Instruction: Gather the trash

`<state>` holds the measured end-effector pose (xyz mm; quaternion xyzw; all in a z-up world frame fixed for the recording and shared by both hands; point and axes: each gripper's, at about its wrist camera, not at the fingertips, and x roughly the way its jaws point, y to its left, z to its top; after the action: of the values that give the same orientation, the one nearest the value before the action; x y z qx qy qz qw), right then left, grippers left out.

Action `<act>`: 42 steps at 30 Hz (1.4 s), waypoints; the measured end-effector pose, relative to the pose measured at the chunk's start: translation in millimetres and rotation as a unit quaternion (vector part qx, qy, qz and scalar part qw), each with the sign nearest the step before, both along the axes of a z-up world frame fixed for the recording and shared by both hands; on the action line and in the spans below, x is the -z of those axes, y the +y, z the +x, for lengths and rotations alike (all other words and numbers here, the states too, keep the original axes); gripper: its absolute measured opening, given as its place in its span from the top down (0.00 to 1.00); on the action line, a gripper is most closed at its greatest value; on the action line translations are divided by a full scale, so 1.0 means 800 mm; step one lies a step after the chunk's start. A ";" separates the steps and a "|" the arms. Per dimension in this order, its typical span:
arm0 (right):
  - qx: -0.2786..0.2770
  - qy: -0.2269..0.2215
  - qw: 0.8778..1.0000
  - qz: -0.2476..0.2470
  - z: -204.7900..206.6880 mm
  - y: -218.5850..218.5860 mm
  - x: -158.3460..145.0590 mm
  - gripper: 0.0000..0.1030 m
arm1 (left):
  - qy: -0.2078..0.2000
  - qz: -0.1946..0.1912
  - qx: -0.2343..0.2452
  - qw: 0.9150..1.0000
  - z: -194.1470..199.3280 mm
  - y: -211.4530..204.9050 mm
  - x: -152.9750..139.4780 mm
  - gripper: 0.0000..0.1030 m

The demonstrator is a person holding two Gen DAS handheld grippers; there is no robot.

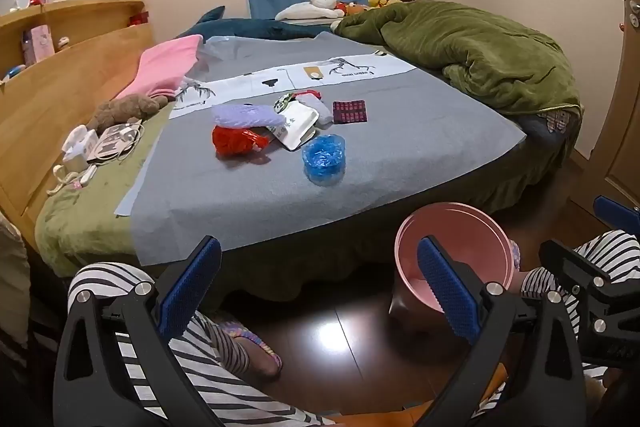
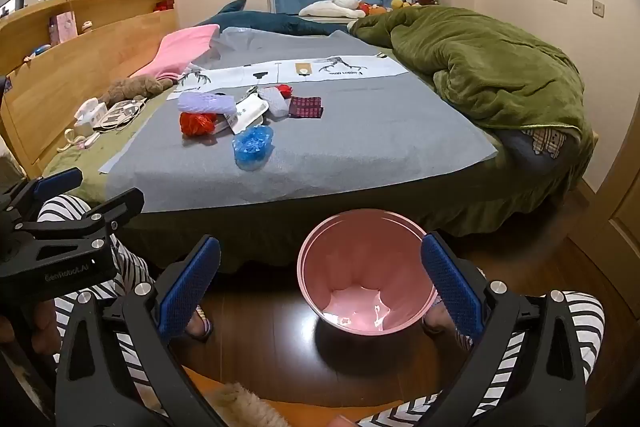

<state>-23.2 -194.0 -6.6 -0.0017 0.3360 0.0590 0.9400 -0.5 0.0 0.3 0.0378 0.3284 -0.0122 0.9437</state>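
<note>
Several pieces of trash lie on the grey sheet of the bed: a blue crumpled plastic piece, a red crumpled bag, a purple bubble wrap, a white foam tray and a dark red packet. An empty pink bin stands on the floor by the bed. My left gripper is open and empty, low in front of the bed. My right gripper is open and empty above the bin.
A green duvet is heaped at the right of the bed. A pink cloth, a brown plush toy and chargers lie by the wooden headboard. The person's striped legs and slippers are on the wood floor.
</note>
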 end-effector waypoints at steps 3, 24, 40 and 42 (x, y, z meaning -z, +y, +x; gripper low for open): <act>0.000 0.000 1.000 0.002 0.000 0.000 0.000 0.05 | 0.000 -0.001 -0.002 1.000 -0.001 0.001 -0.001 0.07; 0.001 0.001 1.000 0.000 -0.004 0.000 0.001 0.05 | 0.003 0.000 0.002 1.000 -0.001 -0.001 -0.002 0.07; 0.001 0.004 1.000 0.000 0.000 -0.002 0.002 0.05 | 0.002 0.001 0.001 1.000 -0.002 -0.002 -0.002 0.07; 0.001 0.004 1.000 0.000 0.000 -0.002 0.002 0.05 | 0.002 0.001 0.001 1.000 -0.002 -0.003 -0.002 0.07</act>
<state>-23.4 -195.4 -8.3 -0.0010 0.3396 0.0578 0.9388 -2.4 -2.5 2.2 0.0390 0.3305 -0.0131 0.9429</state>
